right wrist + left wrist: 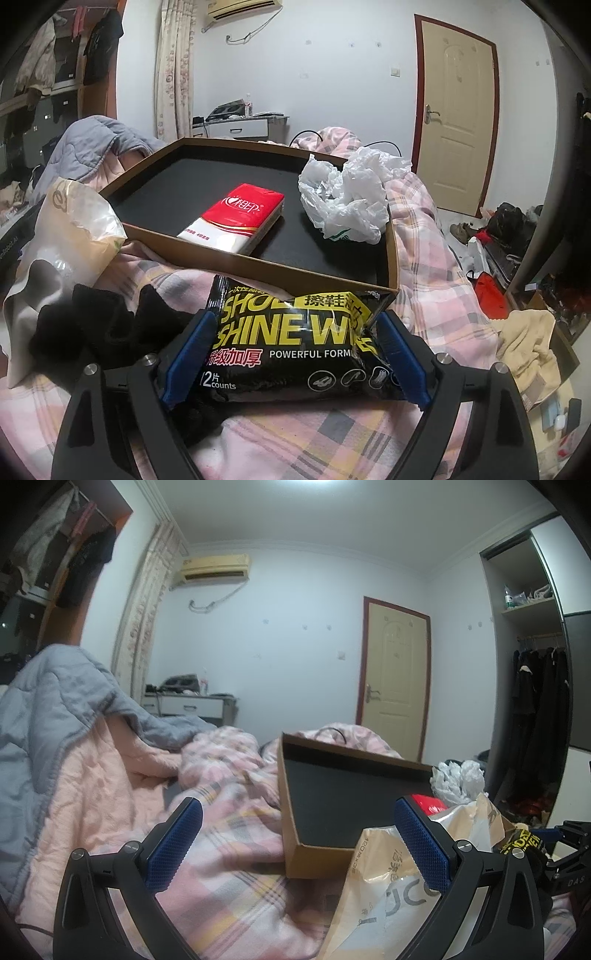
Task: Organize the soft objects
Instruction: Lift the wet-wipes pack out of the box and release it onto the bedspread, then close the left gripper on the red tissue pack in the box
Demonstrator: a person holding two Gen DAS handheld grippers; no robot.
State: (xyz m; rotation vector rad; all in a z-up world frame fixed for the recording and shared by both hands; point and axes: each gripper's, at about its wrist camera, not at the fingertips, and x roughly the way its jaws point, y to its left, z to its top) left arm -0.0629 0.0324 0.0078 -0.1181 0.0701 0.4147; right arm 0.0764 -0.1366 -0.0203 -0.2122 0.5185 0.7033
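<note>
1. Pads of our right gripper [295, 360] pinch the glossy wipes pack [295, 350], low centre, against the cardboard tray [207, 258].
2. Our left gripper [295, 843] gapes wide, holding nothing, over the plaid quilt [229, 849].

I am reading "SHINE", "POWERFUL FORM" and "12 counts" on the black wipes pack [295, 350], with the Chinese "擦鞋" in a yellow band above. I am seeing white Chinese brand characters, "相印", on the red tissue pack [236, 218]. The tan plastic bag [402, 890] is showing large grey letters "JC" upside down, its smaller print too blurred to make out.
</note>
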